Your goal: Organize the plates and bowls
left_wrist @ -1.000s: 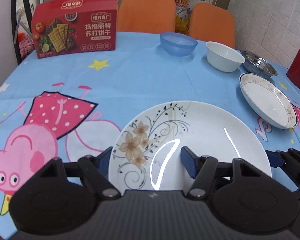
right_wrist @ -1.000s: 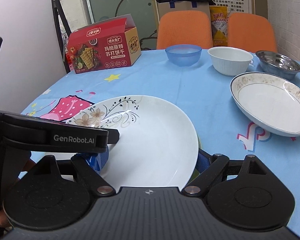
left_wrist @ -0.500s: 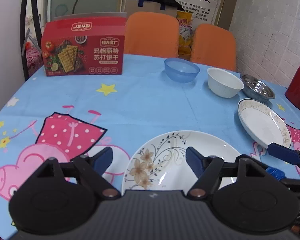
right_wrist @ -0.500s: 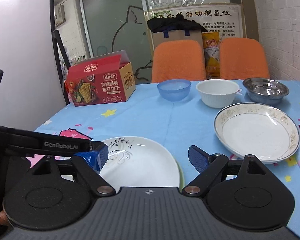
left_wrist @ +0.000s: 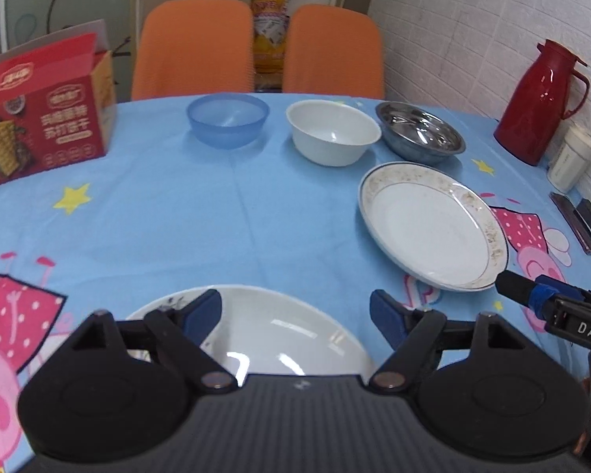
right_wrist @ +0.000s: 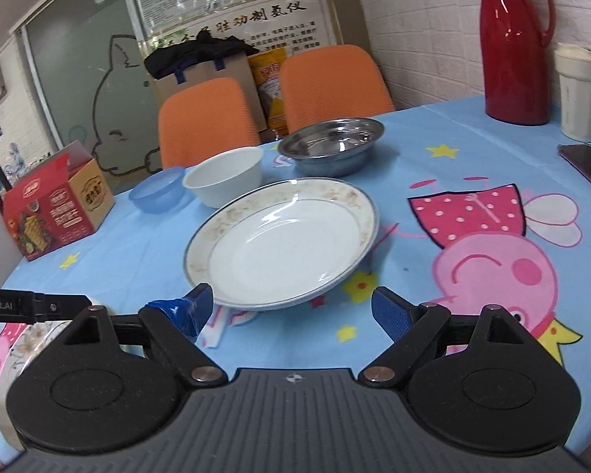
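Note:
A white plate with a floral print [left_wrist: 272,335] lies on the tablecloth right under my left gripper [left_wrist: 295,307]. Its jaws are opening, and the pads stand apart over the plate without pressing on it. A gold-rimmed deep plate [right_wrist: 283,244] sits just ahead of my right gripper [right_wrist: 293,301], which is open with nothing between its fingers. In the left wrist view the same gold-rimmed plate [left_wrist: 429,224] is at the right, with a right finger [left_wrist: 532,291] at its near rim. Behind stand a blue bowl [left_wrist: 227,118], a white bowl [left_wrist: 333,132] and a steel bowl [left_wrist: 419,132].
A red cracker box [left_wrist: 39,118] stands at the far left. A red thermos [left_wrist: 539,102] and a white cup [left_wrist: 571,157] are by the right wall, with a dark phone [right_wrist: 589,165] near them. Two orange chairs [left_wrist: 193,47] are behind the table.
Both grippers drew back from the floral plate and swung right. The left jaws widened and let the plate lie. The right gripper now faces the gold-rimmed plate.

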Action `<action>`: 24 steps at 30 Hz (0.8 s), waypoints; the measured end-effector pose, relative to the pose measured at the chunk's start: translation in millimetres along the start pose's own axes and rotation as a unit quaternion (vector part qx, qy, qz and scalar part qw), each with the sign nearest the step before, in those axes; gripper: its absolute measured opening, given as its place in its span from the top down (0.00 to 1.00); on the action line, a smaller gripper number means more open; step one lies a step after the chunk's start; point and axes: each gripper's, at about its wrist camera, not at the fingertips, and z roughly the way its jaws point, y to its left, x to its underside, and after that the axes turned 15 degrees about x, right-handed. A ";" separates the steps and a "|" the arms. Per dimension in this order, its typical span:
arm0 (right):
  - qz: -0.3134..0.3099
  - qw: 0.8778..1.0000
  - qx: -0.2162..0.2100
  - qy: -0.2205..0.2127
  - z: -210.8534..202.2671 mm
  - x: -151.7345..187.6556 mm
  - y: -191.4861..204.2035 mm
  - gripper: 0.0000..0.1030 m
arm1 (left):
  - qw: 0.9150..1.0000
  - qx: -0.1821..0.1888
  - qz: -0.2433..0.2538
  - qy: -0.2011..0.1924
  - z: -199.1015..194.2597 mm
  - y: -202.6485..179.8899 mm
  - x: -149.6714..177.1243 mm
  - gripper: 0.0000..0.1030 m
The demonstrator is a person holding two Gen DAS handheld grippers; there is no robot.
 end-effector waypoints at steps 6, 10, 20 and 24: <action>-0.010 1.000 0.017 0.015 45.7 -25.9 -8.3 0.27 | 0.998 0.037 0.003 0.040 63.1 -10.2 -48.6 0.24; -0.023 0.999 0.016 0.036 76.2 -35.8 -5.4 0.27 | 0.996 0.042 -0.006 0.073 110.5 -11.1 -69.5 0.24; -0.042 0.998 0.011 0.036 93.1 -39.6 3.2 0.25 | 0.996 0.010 0.030 0.082 147.8 -23.6 -74.2 0.24; -0.052 0.998 0.014 0.019 91.3 -33.6 5.1 0.25 | 0.997 0.007 0.031 0.076 148.0 -23.8 -73.2 0.24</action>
